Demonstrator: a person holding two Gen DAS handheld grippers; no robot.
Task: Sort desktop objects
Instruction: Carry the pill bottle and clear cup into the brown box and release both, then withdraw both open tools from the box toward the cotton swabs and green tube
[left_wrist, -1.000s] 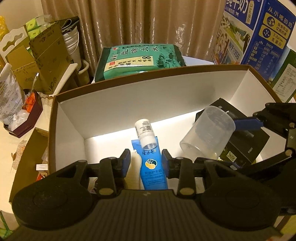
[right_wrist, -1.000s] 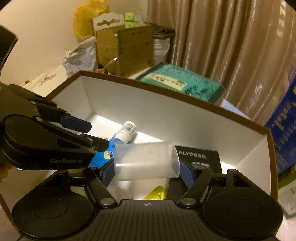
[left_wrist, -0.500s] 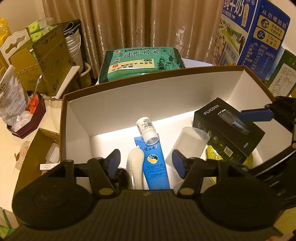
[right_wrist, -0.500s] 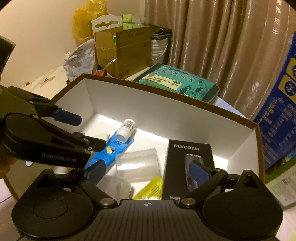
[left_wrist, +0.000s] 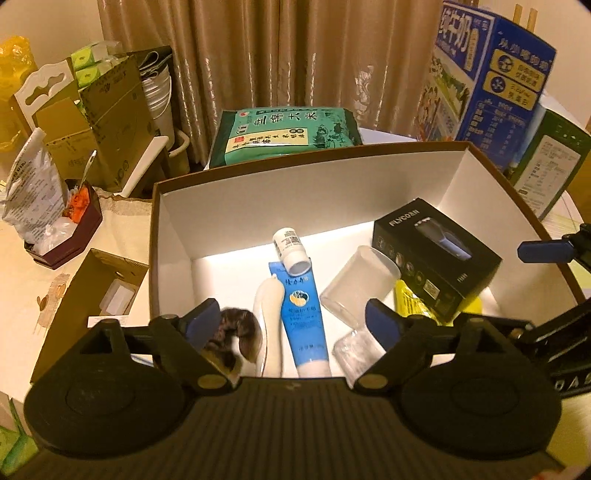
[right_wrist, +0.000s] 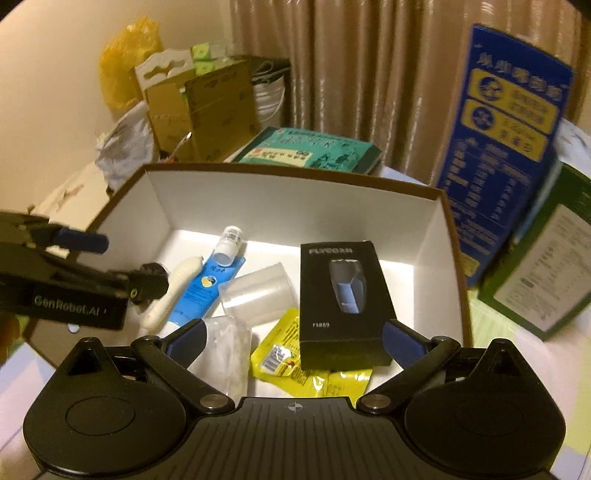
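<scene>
A brown box with white inside (left_wrist: 295, 192) (right_wrist: 303, 206) holds the sorted things. In it lie a blue tube (left_wrist: 304, 314) (right_wrist: 207, 291), a white bottle (left_wrist: 290, 245) (right_wrist: 231, 243), a cream object (left_wrist: 269, 325) (right_wrist: 173, 291), a clear plastic cup on its side (left_wrist: 360, 280) (right_wrist: 258, 291), a black shaver box (left_wrist: 436, 254) (right_wrist: 341, 295), a yellow packet (right_wrist: 306, 365) and a dark furry thing (left_wrist: 232, 332). My left gripper (left_wrist: 291, 325) is open and empty above the box's near side. My right gripper (right_wrist: 293, 338) is open and empty above the box.
Behind the box lie a green rice bag (left_wrist: 288, 129) and tall blue (left_wrist: 487, 74) and green (left_wrist: 550, 162) cartons at the right. Cardboard boxes (left_wrist: 103, 110), a small open carton (left_wrist: 99, 288) and a dark tray of clutter (left_wrist: 62, 229) stand at the left.
My left gripper opened and let go of the blue tube; my right gripper opened and let go of the clear cup. Both pulled back and up; both things now lie in the box.
</scene>
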